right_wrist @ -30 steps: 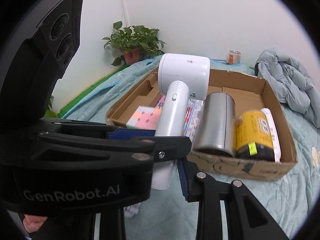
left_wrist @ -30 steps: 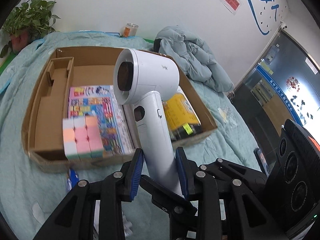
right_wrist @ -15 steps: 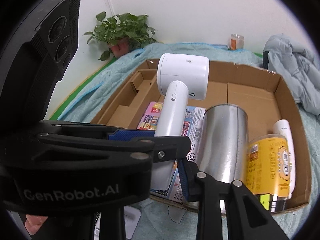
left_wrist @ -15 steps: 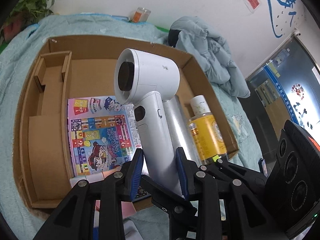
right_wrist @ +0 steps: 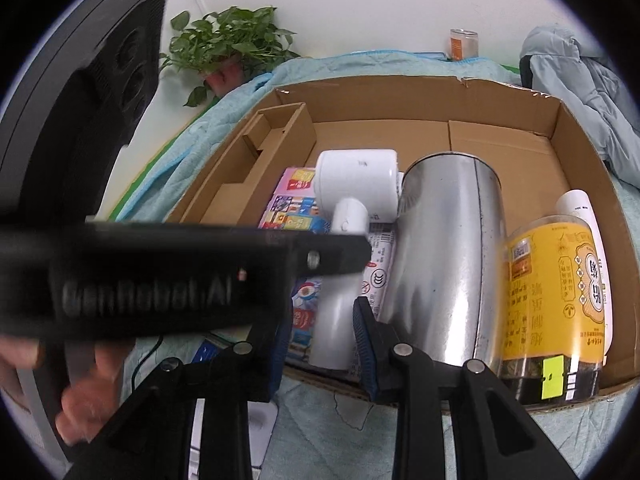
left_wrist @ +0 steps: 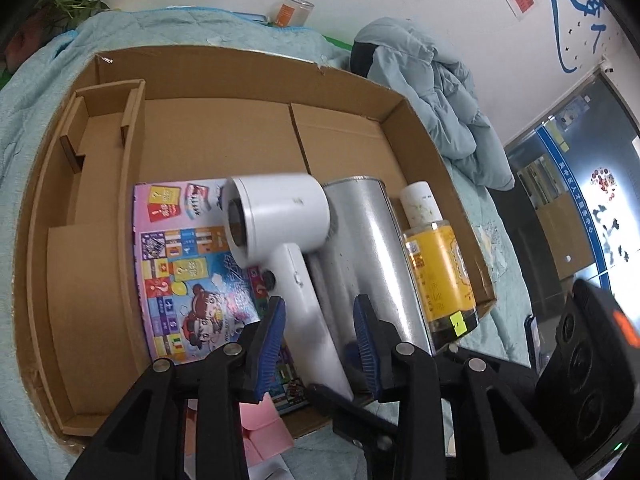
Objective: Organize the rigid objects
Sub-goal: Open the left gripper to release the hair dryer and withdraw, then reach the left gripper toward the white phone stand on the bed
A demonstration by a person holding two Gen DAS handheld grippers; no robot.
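A: Item one, far left: cardboard box [left_wrist: 420, 128], open-topped, on a teal bedspread [left_wrist: 24, 96]. A cardboard divider insert [left_wrist: 100, 128] takes up its left side; that compartment holds nothing.

B: Next to the right?

A: Item two: colourful game box [left_wrist: 180, 264], flat on the box floor just beside the insert. Item three, lying on it: white hair dryer [left_wrist: 280, 232], head toward the far wall, handle running back toward the near rim. Its long axis is roughly in line with the fingers of both grippers.

B: Who has it?

A: Left gripper [left_wrist: 320, 332] straddles the handle low down. Blue pads [left_wrist: 272, 336] stand a little off the white plastic on each side, so I read the jaws as apart, not clamped. Right gripper [right_wrist: 320, 344] sits around the same handle end from the near side; one pad is hidden behind the other unit's black body, so I cannot tell its state. Left looks the nearer and better placed.

B: Further right?

A: Item four: silver cylinder [left_wrist: 372, 264], on its side, touching the dryer's head. Item five: yellow-labelled bottle [left_wrist: 436, 272], lying just beside the cylinder, against the right wall. Outside the box: a pale blue jacket [left_wrist: 440, 80] and a small jar [left_wrist: 292, 10] by the wall.

B: Judgement?

A: Dryer appears set down; pulling back straight along the handle's axis should clear it.
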